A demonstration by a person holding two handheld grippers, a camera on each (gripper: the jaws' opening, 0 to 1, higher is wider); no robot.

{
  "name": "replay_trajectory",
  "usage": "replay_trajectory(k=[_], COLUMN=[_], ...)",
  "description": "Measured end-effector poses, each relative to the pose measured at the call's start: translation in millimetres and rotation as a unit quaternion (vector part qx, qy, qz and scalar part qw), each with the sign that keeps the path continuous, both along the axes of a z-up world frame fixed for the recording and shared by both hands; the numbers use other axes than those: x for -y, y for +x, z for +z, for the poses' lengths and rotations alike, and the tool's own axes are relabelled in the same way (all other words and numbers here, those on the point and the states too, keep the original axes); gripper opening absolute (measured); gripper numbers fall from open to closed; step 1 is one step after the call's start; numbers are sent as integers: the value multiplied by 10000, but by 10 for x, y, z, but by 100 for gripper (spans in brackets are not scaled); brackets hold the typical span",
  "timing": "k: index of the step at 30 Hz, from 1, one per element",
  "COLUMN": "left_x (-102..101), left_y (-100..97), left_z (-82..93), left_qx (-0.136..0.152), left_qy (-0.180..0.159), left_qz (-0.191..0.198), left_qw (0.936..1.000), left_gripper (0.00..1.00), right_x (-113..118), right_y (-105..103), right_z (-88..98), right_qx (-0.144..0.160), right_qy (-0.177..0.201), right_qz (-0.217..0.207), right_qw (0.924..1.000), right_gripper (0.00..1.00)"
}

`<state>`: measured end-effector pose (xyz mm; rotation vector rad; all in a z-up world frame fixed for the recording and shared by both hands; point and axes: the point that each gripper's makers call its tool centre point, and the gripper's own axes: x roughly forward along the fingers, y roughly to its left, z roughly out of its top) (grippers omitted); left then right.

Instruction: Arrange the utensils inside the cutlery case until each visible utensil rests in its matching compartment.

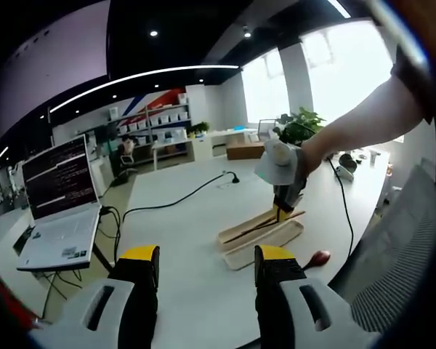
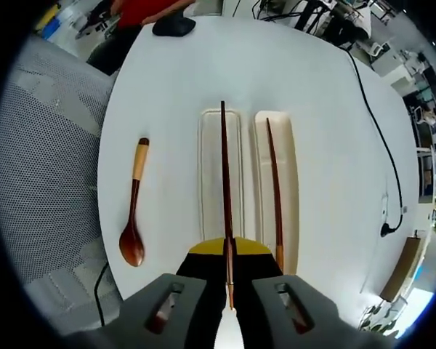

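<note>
1. Right gripper (image 2: 229,270): jaws are pressing together on one dark wooden chopstick (image 2: 224,190), gripping it near its thicker end; the stick is running forward over the left compartment of the cutlery case (image 2: 212,196), its tip reaching the case's far edge.
2. Second chopstick (image 2: 273,190): is lying lengthwise in the right compartment of the case.
3. Wooden spoon (image 2: 133,212): is resting on the white table (image 2: 334,145) to the left of the case, apart from it, bowl toward the camera, pale handle end pointing away.
4. Left gripper (image 1: 206,263): yellow-tipped jaws are standing apart, holding nothing, hovering above the table well short of the case.
5. Left gripper view, farther out: the right gripper is hanging over the case, held by a person's arm (image 1: 356,127); the spoon is lying beside the case.
6. Surroundings: a laptop (image 1: 58,207) is sitting open at the left; a black cable (image 1: 182,196) is crossing the table.
</note>
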<state>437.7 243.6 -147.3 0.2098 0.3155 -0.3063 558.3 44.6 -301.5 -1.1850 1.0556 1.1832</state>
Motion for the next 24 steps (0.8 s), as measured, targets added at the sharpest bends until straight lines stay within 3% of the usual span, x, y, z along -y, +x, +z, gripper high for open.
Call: replay_trajectory(k=[24], left_x=[-8], left_y=[-5], left_z=[-19], left_qx=[-43], left_qy=[2], left_qz=[2], left_qw=[10000], left_gripper=[54], right_x=[-166], right_y=[252], right_z=[116], right_qx=[271], right_qy=[-21], right_qz=[125], right_qw=[9996], right_gripper=[0])
